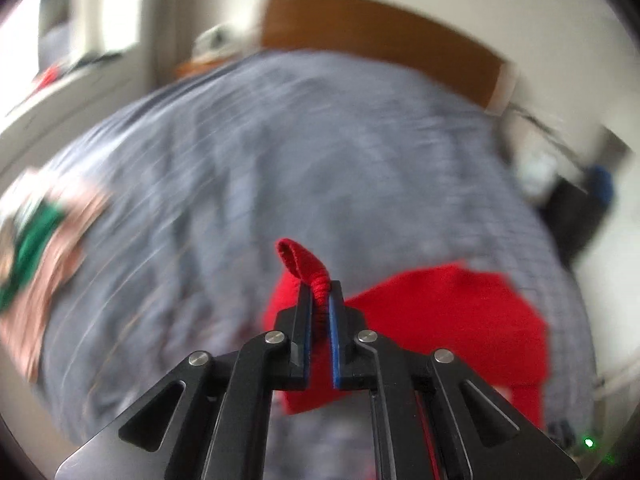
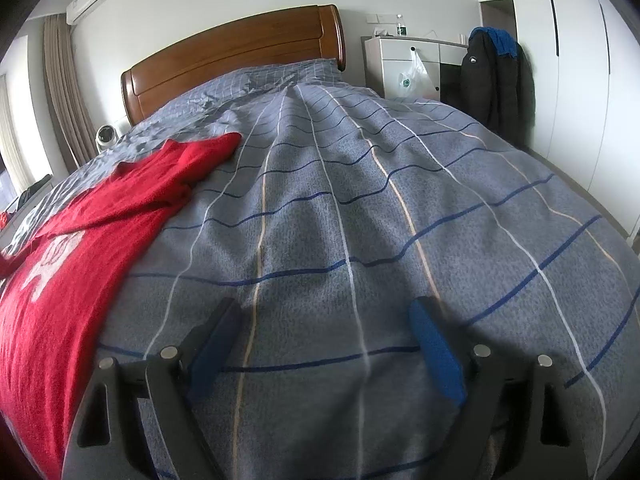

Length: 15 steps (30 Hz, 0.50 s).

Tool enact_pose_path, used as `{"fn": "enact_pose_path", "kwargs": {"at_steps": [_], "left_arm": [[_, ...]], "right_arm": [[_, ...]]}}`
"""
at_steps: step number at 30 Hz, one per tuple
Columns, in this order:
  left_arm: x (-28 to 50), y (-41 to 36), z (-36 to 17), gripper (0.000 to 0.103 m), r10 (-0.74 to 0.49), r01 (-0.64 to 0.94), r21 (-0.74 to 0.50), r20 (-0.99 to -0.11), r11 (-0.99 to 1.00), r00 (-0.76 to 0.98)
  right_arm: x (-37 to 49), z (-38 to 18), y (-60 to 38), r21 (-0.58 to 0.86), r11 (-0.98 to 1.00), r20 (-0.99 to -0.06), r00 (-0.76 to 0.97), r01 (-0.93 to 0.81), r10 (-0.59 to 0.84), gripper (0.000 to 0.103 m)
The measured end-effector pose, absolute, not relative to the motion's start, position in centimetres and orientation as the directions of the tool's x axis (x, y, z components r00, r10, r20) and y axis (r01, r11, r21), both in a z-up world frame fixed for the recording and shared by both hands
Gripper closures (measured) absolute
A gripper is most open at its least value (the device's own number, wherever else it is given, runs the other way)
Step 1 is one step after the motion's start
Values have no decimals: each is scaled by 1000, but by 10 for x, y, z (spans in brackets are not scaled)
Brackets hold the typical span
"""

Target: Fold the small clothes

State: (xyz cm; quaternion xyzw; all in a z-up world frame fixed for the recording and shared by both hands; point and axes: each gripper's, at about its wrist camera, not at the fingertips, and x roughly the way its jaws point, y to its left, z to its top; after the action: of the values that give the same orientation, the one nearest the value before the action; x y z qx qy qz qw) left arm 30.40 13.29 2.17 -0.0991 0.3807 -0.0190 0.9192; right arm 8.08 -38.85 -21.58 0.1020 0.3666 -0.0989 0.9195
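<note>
Blurred across the whole left wrist view is the grey-blue checked bedspread [image 1: 280, 152], with a wooden headboard [image 1: 360, 28] along the top of the frame. My left gripper [image 1: 320, 296] sits at lower centre, its two black fingers with blue pads pressed together on a bunched edge of the red garment [image 1: 460, 320]. A small loop of that ribbed red knit curls up and to the left above the fingertips, while the rest of the garment spreads to the lower right of the frame, soft and flat. At the left edge lies a smeared heap of pink and green cloth [image 1: 36, 248], too blurred to make out.

Sharper in the right wrist view, the bedspread [image 2: 360, 220] shows a nubbly weave crossed by dark blue, white and pale peach lines. My right gripper [image 2: 324, 336] at the bottom of the frame stands spread wide, nothing between its blue pads, hovering over bare quilt. The red garment [image 2: 100, 232] lies in the left half of the frame, well apart from this gripper, with white printing [image 2: 52, 256] on it and a sleeve reaching toward upper centre.
</note>
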Motion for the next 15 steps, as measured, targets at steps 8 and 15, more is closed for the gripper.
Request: {"fn": "enact_pose_path", "kwargs": {"at_steps": [8, 15], "left_arm": [[333, -86, 24, 38, -366, 331, -196, -711, 923, 601], [306, -55, -32, 17, -292, 279, -144, -734, 949, 614]], "right_arm": [[81, -217, -390, 118, 959, -695, 712, 256, -104, 17], [80, -217, -390, 125, 960, -690, 717, 252, -99, 17]]}}
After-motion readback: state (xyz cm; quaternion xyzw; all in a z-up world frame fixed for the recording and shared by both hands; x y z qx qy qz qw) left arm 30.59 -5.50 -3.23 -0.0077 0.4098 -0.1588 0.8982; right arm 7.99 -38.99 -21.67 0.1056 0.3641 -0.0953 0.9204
